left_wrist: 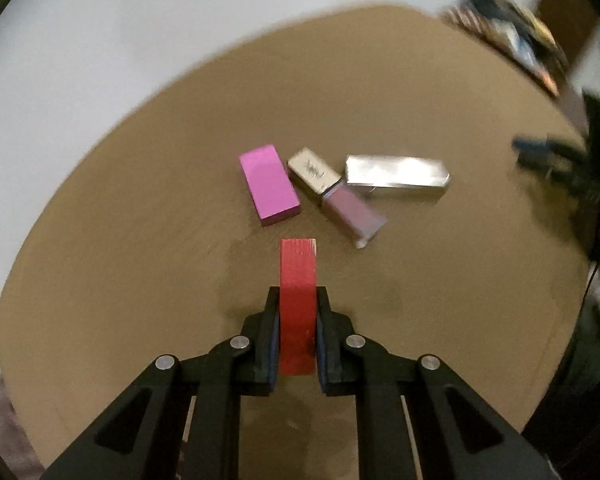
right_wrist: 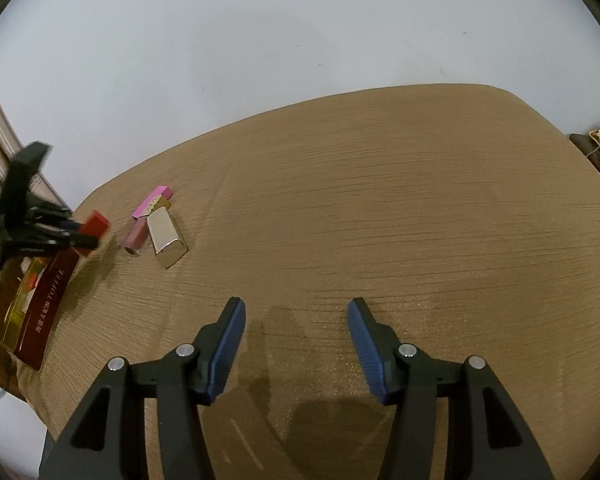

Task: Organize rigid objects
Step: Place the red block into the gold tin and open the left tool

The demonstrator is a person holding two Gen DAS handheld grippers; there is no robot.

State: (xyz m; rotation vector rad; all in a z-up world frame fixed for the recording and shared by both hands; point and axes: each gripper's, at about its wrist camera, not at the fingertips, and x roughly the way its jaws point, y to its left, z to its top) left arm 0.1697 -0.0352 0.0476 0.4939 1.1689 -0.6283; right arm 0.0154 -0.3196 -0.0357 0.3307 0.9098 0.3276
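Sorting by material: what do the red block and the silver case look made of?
Red block: probably painted wood, matte, with faint grain streaks. Silver case: metal or metallised plastic, I can't tell which; glossy, with mirror-like glare.

A tan cloth-covered surface [right_wrist: 380, 208] fills the right wrist view, the right tool [right_wrist: 296, 344] hanging over it with blue pads [right_wrist: 228, 352] apart and nothing between them. At far left, the left tool [right_wrist: 82, 240] grips a red block [right_wrist: 96, 225] above a dark red box [right_wrist: 44, 308]. Nearby lie a pink block [right_wrist: 154, 200], a pink bottle [right_wrist: 135, 236] and a silver case [right_wrist: 166, 238], close together.
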